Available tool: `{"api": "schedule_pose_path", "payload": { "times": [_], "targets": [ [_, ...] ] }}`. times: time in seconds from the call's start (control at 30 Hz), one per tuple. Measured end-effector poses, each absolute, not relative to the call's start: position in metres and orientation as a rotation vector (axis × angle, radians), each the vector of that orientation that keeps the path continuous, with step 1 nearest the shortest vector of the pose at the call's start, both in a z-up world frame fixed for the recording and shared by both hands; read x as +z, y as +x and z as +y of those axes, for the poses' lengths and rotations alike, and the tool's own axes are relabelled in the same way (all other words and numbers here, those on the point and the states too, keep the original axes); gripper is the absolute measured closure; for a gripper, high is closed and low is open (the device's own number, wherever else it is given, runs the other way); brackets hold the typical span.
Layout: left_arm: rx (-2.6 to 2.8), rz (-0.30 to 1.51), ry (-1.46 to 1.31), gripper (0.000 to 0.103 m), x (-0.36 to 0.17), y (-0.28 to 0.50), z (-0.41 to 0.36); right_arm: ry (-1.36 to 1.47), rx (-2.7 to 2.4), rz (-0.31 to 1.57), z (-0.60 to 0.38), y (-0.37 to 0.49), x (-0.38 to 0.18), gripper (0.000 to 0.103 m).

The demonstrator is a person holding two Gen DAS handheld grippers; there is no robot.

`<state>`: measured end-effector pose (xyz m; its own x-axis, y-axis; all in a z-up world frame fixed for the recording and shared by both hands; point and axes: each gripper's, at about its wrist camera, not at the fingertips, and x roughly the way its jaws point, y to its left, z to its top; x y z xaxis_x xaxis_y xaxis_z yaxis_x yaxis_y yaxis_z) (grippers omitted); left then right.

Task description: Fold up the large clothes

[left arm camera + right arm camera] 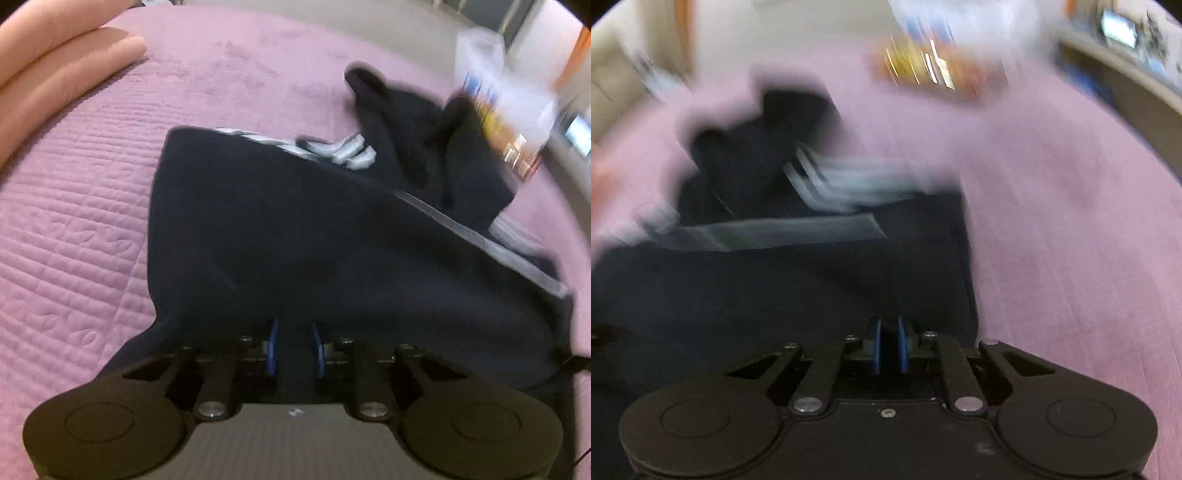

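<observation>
A dark navy garment with pale grey stripes lies on a pink quilted bed. My left gripper is shut on the garment's near edge, with dark cloth between its blue pads. In the right wrist view, which is blurred, the same garment spreads left of center on the bed. My right gripper is shut on its near edge, cloth pinched between the blue pads.
A folded peach blanket lies at the bed's far left. A clear plastic bag with colourful packets sits at the far right of the bed; it also shows blurred in the right wrist view. Room furniture lies beyond the bed.
</observation>
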<state>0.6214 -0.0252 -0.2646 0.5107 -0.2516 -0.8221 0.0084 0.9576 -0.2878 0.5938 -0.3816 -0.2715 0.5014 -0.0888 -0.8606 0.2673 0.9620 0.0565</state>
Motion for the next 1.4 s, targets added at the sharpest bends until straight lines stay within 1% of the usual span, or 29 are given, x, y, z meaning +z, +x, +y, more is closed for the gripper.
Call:
{"api": "schedule_pose_path", "payload": {
  "times": [0.1, 0.13, 0.2, 0.27, 0.3, 0.33, 0.37, 0.43, 0.47, 0.53, 0.57, 0.6, 0.63, 0.67, 0.7, 0.73, 0.77, 0.83, 0.9, 1.03, 1.07, 1.1, 1.13, 1.17, 1.2, 1.3, 1.4],
  "targets": [
    [-0.211, 1.008, -0.292, 0.083, -0.247, 0.615, -0.011, 0.255, -0.262, 1.028, -0.386, 0.595, -0.249, 0.095],
    [-0.227, 0.986, -0.294, 0.083, -0.241, 0.61, -0.007, 0.256, -0.276, 1.013, -0.385, 0.592, -0.242, 0.092],
    [-0.261, 0.961, -0.304, 0.082, -0.232, 0.605, 0.0, 0.205, -0.28, 0.968, -0.378, 0.579, -0.229, 0.09],
    [-0.285, 0.952, -0.303, 0.082, -0.227, 0.607, 0.003, 0.157, -0.258, 0.944, -0.367, 0.571, -0.224, 0.089],
    [-0.297, 0.943, -0.293, 0.082, -0.224, 0.61, 0.003, 0.15, -0.237, 0.943, -0.363, 0.568, -0.226, 0.084],
    [-0.308, 0.935, -0.278, 0.082, -0.221, 0.614, 0.002, 0.148, -0.211, 0.945, -0.36, 0.568, -0.231, 0.084],
    [-0.318, 0.928, -0.258, 0.082, -0.217, 0.619, -0.001, 0.141, -0.194, 0.961, -0.358, 0.571, -0.24, 0.084],
    [-0.329, 0.915, -0.221, 0.081, -0.209, 0.633, -0.009, 0.071, -0.217, 1.092, -0.354, 0.585, -0.264, 0.084],
    [-0.339, 0.91, -0.203, 0.079, -0.205, 0.644, -0.013, 0.014, -0.218, 1.137, -0.35, 0.591, -0.268, 0.083],
    [-0.352, 0.896, -0.164, 0.075, -0.198, 0.664, -0.021, -0.044, -0.194, 1.122, -0.342, 0.6, -0.248, 0.082],
    [-0.359, 0.881, -0.145, 0.07, -0.192, 0.679, -0.026, -0.039, -0.165, 1.06, -0.341, 0.604, -0.231, 0.082],
    [-0.362, 0.864, -0.129, 0.062, -0.186, 0.695, -0.032, -0.027, -0.131, 0.994, -0.34, 0.609, -0.216, 0.08],
    [-0.362, 0.843, -0.121, 0.056, -0.18, 0.714, -0.038, -0.012, -0.099, 0.923, -0.339, 0.618, -0.201, 0.069],
    [-0.365, 0.823, -0.122, 0.045, -0.175, 0.73, -0.042, 0.007, -0.073, 0.855, -0.338, 0.631, -0.19, 0.058],
    [-0.373, 0.799, -0.128, 0.034, -0.172, 0.752, -0.048, 0.03, -0.053, 0.794, -0.337, 0.643, -0.183, 0.039],
    [-0.37, 0.786, -0.13, 0.029, -0.17, 0.77, -0.053, 0.053, -0.025, 0.731, -0.335, 0.66, -0.178, 0.028],
    [-0.351, 0.783, -0.138, 0.025, -0.172, 0.791, -0.06, 0.063, -0.004, 0.682, -0.331, 0.678, -0.177, 0.028],
    [-0.323, 0.801, -0.143, 0.026, -0.183, 0.828, -0.073, 0.07, 0.005, 0.626, -0.322, 0.719, -0.182, 0.027],
    [-0.316, 0.841, -0.151, 0.03, -0.197, 0.86, -0.084, 0.07, -0.01, 0.604, -0.31, 0.757, -0.192, 0.027],
    [-0.304, 0.887, -0.111, 0.035, -0.224, 0.897, -0.103, 0.051, -0.105, 0.635, -0.295, 0.816, -0.216, 0.027],
    [-0.281, 0.919, -0.076, 0.044, -0.233, 0.907, -0.108, 0.019, -0.138, 0.659, -0.292, 0.829, -0.223, 0.027],
    [-0.261, 0.959, -0.045, 0.074, -0.244, 0.916, -0.113, -0.003, -0.154, 0.701, -0.288, 0.845, -0.234, 0.029],
    [-0.248, 0.987, -0.031, 0.088, -0.253, 0.923, -0.116, -0.012, -0.153, 0.723, -0.288, 0.852, -0.242, 0.045],
    [-0.264, 0.98, -0.051, 0.094, -0.256, 0.925, -0.114, -0.032, -0.152, 0.74, -0.289, 0.858, -0.248, 0.067],
    [-0.265, 0.941, -0.071, 0.095, -0.252, 0.922, -0.109, -0.04, -0.165, 0.746, -0.294, 0.862, -0.25, 0.092],
    [-0.306, 0.795, -0.176, 0.096, -0.221, 0.902, -0.076, 0.105, -0.107, 0.655, -0.339, 0.838, -0.223, 0.093],
    [-0.342, 0.736, -0.229, 0.096, -0.2, 0.877, -0.044, 0.267, -0.033, 0.579, -0.397, 0.804, -0.189, 0.093]
  ]
}}
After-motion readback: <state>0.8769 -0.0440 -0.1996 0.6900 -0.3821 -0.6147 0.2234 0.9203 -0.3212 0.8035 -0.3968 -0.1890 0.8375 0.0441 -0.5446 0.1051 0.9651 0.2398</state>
